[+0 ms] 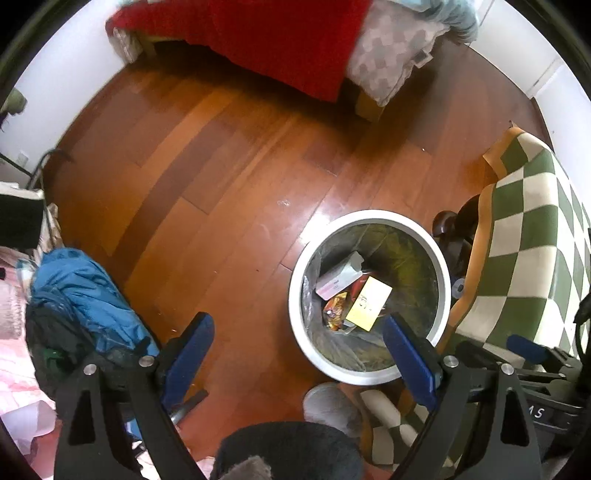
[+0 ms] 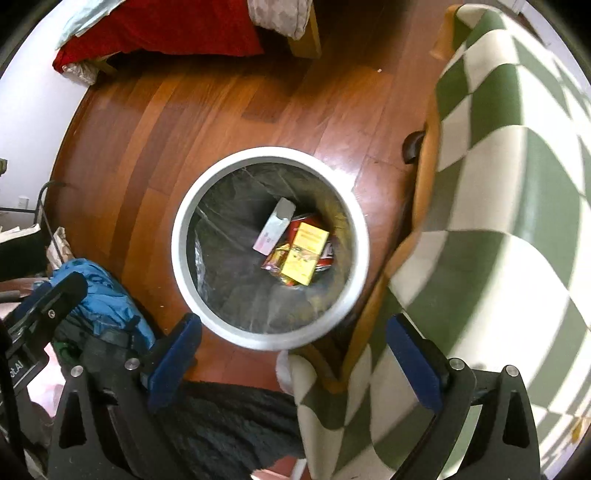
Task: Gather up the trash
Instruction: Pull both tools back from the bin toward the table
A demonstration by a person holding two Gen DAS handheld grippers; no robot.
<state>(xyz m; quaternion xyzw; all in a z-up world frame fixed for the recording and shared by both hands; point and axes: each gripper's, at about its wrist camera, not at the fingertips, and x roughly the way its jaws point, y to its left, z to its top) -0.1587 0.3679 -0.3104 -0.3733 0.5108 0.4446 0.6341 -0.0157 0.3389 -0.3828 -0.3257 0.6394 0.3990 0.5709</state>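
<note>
A round white trash bin [image 1: 369, 216] [image 2: 269, 153] with a clear liner stands on the wooden floor. Inside lie a yellow box [image 1: 369, 302] [image 2: 304, 254], a white and grey box [image 1: 340, 277] [image 2: 275, 230], a red packet [image 2: 301, 221] and shiny snack wrappers [image 1: 334, 314] [image 2: 275, 260]. My left gripper [image 1: 297, 325] hangs open over the bin's near left rim, with nothing between its fingers. My right gripper [image 2: 293, 325] points straight down above the bin's near rim, open and empty too. Each gripper shows at the edge of the other's view.
A green and white checkered cloth [image 1: 524, 229] [image 2: 498, 184] with an orange border hangs right of the bin. A bed with a red blanket [image 1: 258, 37] [image 2: 166, 33] is at the far side. A blue jacket [image 1: 85, 288] [image 2: 107, 299] lies left; a grey slipper [image 1: 328, 406] is near.
</note>
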